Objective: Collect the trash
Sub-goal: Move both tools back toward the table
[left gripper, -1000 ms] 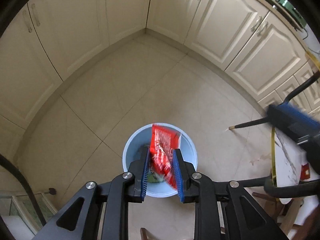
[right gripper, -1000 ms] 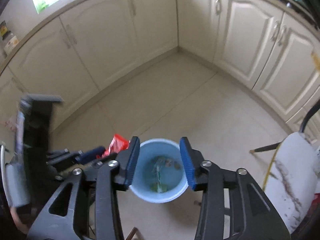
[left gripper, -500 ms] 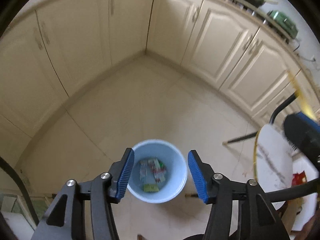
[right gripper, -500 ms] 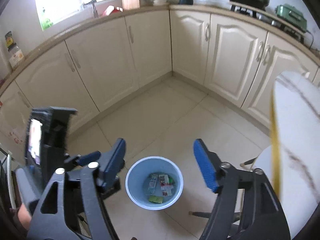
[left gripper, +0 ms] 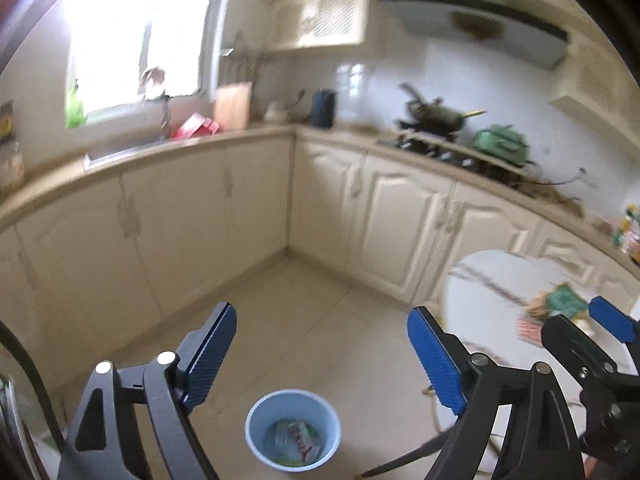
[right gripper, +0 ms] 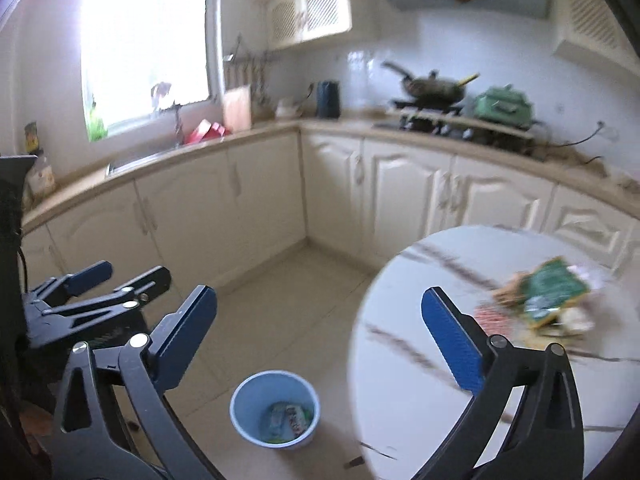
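A light blue bin [left gripper: 293, 429] stands on the tiled floor with several wrappers inside; it also shows in the right wrist view [right gripper: 275, 409]. My left gripper [left gripper: 322, 354] is open and empty, high above the bin. My right gripper [right gripper: 320, 330] is open and empty, between the bin and a round white marble table [right gripper: 432, 364]. On the table lies a pile of trash [right gripper: 540, 300] with a green packet and a red-patterned wrapper; it also shows in the left wrist view [left gripper: 554, 306]. The right gripper's fingers [left gripper: 610, 322] show at the right of the left wrist view.
Cream kitchen cabinets [left gripper: 240, 216] wrap the corner behind the bin. The counter holds a stove with a pan [right gripper: 434, 88], a green pot [right gripper: 504, 106] and a dark kettle [right gripper: 328, 98]. A thin dark leg [left gripper: 404, 462] reaches the floor beside the bin.
My left gripper let go of the red wrapper into the bin and opened wide. Both grippers lifted and tilted up from the bin toward the table and counters.
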The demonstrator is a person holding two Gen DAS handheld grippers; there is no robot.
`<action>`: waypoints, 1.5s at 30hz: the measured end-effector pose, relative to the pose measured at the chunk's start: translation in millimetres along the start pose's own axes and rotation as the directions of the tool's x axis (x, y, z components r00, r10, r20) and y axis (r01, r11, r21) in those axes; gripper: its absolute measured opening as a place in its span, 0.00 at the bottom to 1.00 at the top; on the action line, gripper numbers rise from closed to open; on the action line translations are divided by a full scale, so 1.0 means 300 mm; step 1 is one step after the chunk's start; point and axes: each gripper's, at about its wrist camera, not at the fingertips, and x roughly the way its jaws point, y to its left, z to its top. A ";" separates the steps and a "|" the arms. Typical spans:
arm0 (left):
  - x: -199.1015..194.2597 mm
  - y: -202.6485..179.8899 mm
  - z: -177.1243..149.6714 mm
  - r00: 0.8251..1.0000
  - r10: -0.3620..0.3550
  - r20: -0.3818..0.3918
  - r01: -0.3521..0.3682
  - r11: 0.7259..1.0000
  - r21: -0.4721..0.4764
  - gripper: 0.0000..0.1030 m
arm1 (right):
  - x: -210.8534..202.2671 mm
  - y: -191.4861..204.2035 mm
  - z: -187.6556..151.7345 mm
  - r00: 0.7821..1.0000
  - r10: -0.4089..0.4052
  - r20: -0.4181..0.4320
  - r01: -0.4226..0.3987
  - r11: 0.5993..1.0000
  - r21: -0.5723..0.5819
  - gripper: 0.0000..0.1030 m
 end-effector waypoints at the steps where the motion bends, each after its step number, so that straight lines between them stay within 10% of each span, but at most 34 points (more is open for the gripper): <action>1: -0.033 -0.050 0.000 1.000 -0.018 0.017 0.017 1.000 0.026 0.84 | -0.038 -0.025 0.003 1.000 -0.013 0.017 0.013 1.000 0.008 1.00; 9: -0.265 -0.351 -0.213 0.976 -0.106 0.190 0.081 0.987 0.135 0.96 | -0.326 -0.293 -0.012 0.978 -0.178 0.108 0.169 0.982 0.086 1.00; 17: -0.310 -0.569 -0.409 0.970 -0.190 0.155 0.146 0.956 0.255 0.97 | -0.473 -0.529 -0.040 0.954 -0.271 0.124 0.247 0.952 0.181 1.00; 24: -0.317 -0.635 -0.312 0.967 -0.227 0.116 0.183 0.935 0.304 0.97 | -0.486 -0.660 -0.057 0.948 -0.300 0.107 0.272 0.937 0.220 1.00; 45: 0.362 -0.856 -0.019 0.977 -0.174 -0.124 0.206 0.920 0.333 0.97 | -0.209 -0.976 -0.108 0.922 -0.378 -0.079 0.385 0.882 0.271 1.00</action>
